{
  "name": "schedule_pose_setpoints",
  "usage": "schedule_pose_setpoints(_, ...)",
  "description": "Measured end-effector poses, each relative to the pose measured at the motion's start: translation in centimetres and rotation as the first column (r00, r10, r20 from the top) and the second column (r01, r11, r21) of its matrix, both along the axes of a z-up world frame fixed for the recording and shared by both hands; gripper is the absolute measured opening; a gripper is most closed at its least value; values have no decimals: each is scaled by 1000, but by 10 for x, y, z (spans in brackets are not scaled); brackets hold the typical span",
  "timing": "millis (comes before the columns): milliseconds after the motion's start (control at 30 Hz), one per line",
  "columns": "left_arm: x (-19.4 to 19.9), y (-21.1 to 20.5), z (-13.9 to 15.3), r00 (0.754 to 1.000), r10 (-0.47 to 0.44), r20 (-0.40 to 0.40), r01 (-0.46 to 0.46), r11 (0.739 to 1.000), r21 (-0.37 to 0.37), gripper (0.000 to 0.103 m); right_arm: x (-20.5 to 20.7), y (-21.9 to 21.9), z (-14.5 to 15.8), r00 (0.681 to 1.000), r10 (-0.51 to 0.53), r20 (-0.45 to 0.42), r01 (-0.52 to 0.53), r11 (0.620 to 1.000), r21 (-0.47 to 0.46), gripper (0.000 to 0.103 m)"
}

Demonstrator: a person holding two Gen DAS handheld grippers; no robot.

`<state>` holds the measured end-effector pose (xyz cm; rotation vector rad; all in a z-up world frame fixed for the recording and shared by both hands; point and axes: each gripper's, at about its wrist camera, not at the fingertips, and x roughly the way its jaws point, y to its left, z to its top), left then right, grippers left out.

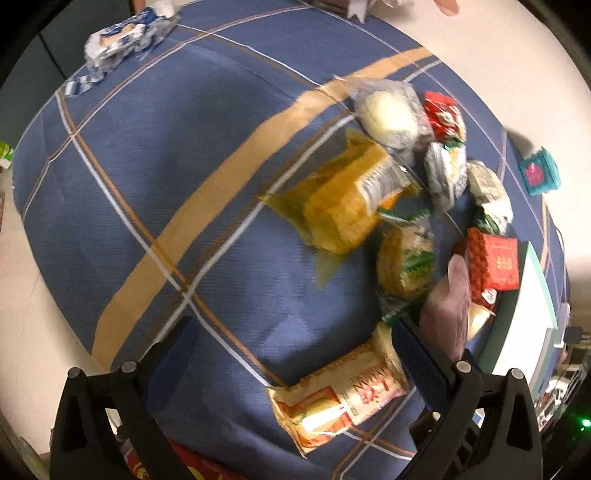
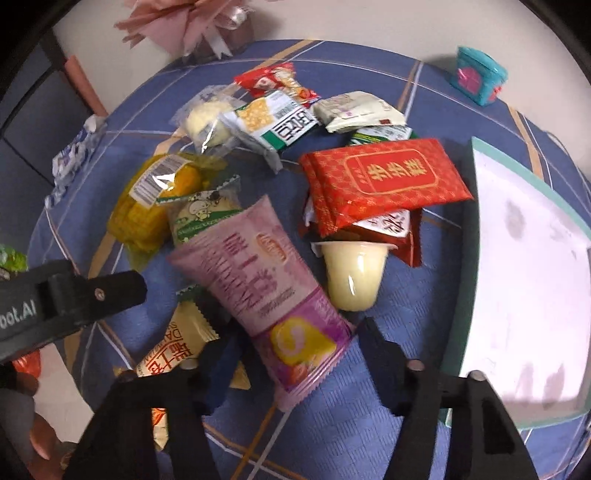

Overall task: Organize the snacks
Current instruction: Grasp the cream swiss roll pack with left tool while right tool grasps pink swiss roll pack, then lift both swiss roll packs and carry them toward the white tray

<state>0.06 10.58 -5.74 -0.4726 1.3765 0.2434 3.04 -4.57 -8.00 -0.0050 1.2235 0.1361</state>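
Snacks lie on a blue plaid tablecloth (image 1: 147, 177). My left gripper (image 1: 295, 343) is open above the cloth, with a cream wafer packet (image 1: 340, 402) lying between its fingers near the right finger. My right gripper (image 2: 295, 347) is open around the lower end of a pink wafer packet (image 2: 266, 295); whether the pads touch it is unclear. The same pink packet shows in the left wrist view (image 1: 448, 306). Nearby lie a yellow corn pack (image 2: 147, 206), a red packet (image 2: 384, 181), a jelly cup (image 2: 351, 277) and a cream packet (image 2: 177, 350).
A white box with a teal rim (image 2: 524, 280) stands at the right. A small teal box (image 2: 476, 75) sits at the far right. A blue-white packet (image 1: 125, 33) lies far left. A pink paper flower (image 2: 184, 26) is at the back. The left gripper's body (image 2: 66, 299) reaches in from the left.
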Motion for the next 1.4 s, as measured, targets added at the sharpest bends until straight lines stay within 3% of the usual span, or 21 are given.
schedule_pose_setpoints(167, -5, -16, 3, 998, -64, -4, 64, 997, -33, 103, -9, -10, 3, 998, -52, -23, 52, 998, 21, 48)
schedule_pose_setpoints(467, -19, -53, 8, 974, -223, -50, 219, 973, -72, 103, -31, -24, 2, 988, -131, -76, 136, 989, 59, 46)
schedule_pose_setpoints(600, -23, -59, -2, 966, -234, -106, 226, 971, -80, 96, -44, -33, 3, 984, -154, -87, 159, 986, 59, 46)
schedule_pose_setpoints(800, -29, -56, -17, 957, -225, -182, 205, 972, -118, 62, -53, -39, 2, 979, -177, -101, 184, 980, 68, 46)
schedule_pose_setpoints(833, -29, -58, -21, 957, -219, -191, 197, 972, -128, 49, -53, -39, 2, 979, -179, -102, 186, 980, 70, 46)
schedule_pose_setpoints(867, -29, -58, -24, 957, -211, -198, 188, 973, -132, 45, -53, -39, 1, 978, -179, -104, 186, 980, 72, 46)
schedule_pose_setpoints(1133, -33, -48, -10, 974, -173, -146, 149, 976, -160, 38, -57, -48, 3, 978, -181, -104, 191, 977, 95, 45)
schedule_pose_setpoints(1233, -39, -51, -8, 981, -165, -102, 147, 976, -163, 38, -63, -51, 12, 982, -173, -74, 180, 977, 115, 43)
schedule_pose_setpoints(1400, -43, -49, 22, 986, -166, 1, 165, 978, -128, 38, -69, -53, 29, 986, -167, -16, 167, 971, 170, 41)
